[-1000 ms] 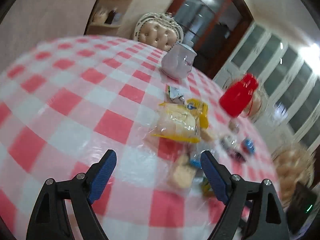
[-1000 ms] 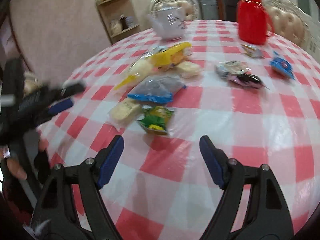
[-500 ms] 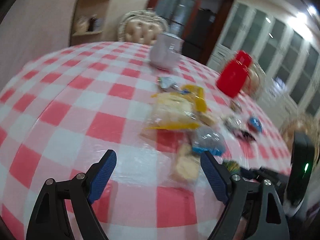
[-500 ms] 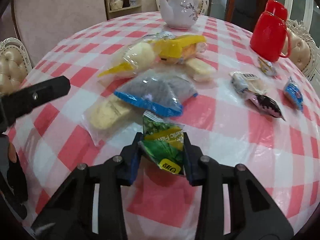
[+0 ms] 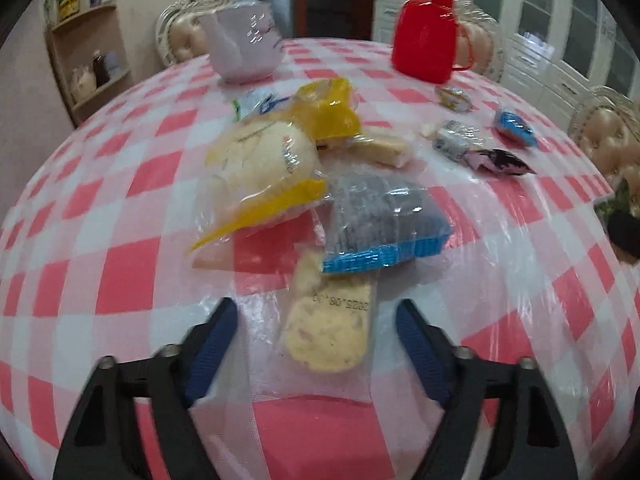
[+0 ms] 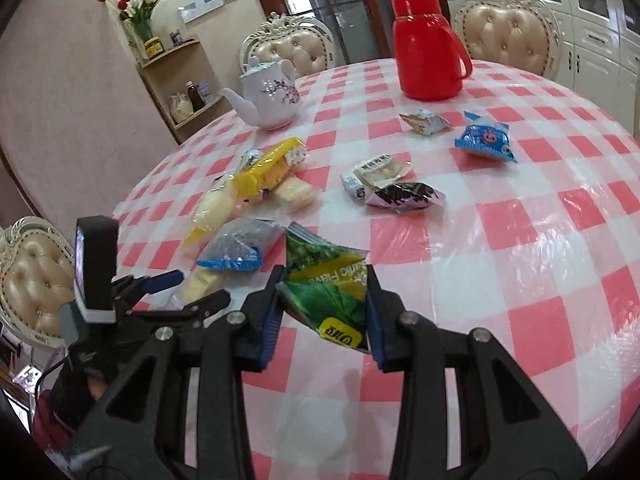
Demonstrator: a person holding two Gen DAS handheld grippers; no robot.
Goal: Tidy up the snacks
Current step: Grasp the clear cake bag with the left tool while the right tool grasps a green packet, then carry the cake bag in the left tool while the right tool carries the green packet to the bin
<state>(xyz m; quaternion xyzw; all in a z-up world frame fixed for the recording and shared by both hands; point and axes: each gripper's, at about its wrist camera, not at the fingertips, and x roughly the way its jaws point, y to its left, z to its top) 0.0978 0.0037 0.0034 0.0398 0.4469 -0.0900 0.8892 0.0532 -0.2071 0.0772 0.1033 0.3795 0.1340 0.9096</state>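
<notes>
Only the right wrist view shows the right gripper (image 6: pixel 326 306) clamped on the green snack packet (image 6: pixel 326 284) above the counter (image 6: pixel 520 248), while the left wrist view shows the left gripper (image 5: pixel 316 336), its jaws just closing yet apart, straddling the clear-wrapped biscuit (image 5: pixel 326 328) lying there.

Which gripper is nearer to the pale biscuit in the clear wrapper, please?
Left. The left gripper straddles the pale biscuit, jaws open; the right gripper holds a green packet beside it.

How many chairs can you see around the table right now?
3. One chair behind the teapot, one chair behind the red flask, one chair at the table's near left edge. Others may be out of frame.
</notes>
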